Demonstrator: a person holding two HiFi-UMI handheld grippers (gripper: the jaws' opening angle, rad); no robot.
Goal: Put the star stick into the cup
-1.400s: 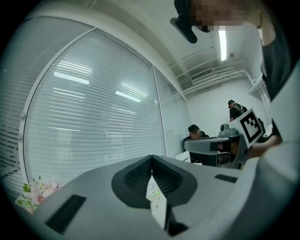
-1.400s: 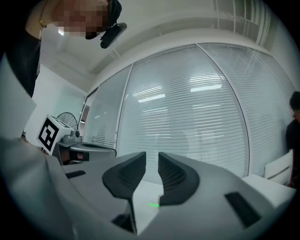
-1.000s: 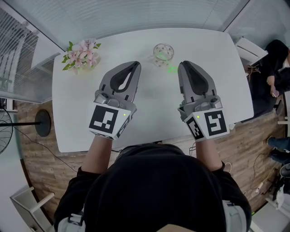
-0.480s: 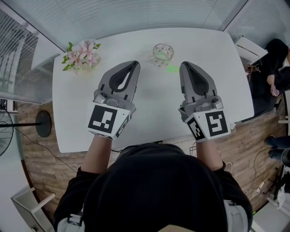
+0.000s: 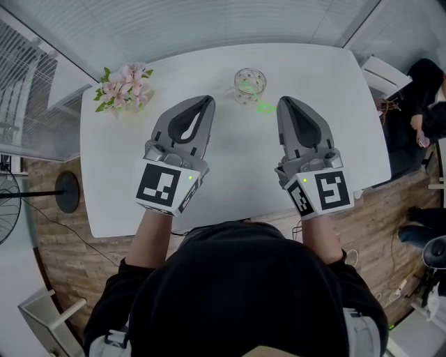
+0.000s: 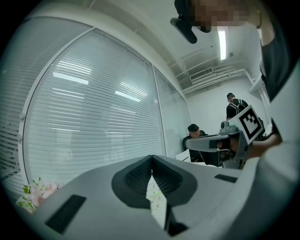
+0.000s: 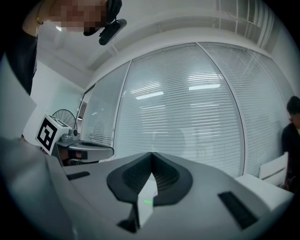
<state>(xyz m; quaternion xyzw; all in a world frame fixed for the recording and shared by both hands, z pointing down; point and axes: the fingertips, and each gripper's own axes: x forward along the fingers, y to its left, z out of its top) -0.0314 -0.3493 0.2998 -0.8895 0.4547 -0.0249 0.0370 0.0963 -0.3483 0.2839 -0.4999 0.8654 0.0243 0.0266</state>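
White table [image 5: 334, 139] fills the head view, with slatted blinds [image 5: 209, 21] beyond its far edge. Over it the left gripper [image 5: 207, 100] points level, its jaws closed tip to tip with nothing between them. The right gripper [image 5: 282, 100] is likewise closed and empty. The green star stick [image 5: 265, 108] lies on the table just left of the right gripper's tips. The glass cup [image 5: 251, 82] stands upright a little farther ahead, between the two grippers. Pink flowers [image 5: 124, 87] sit ahead and left of the left gripper.

Office meeting room, blind-covered glass partitions [image 7: 187, 117], white table [image 5: 111, 195], strip ceiling light [image 6: 221, 44], seated person [image 6: 193, 132]
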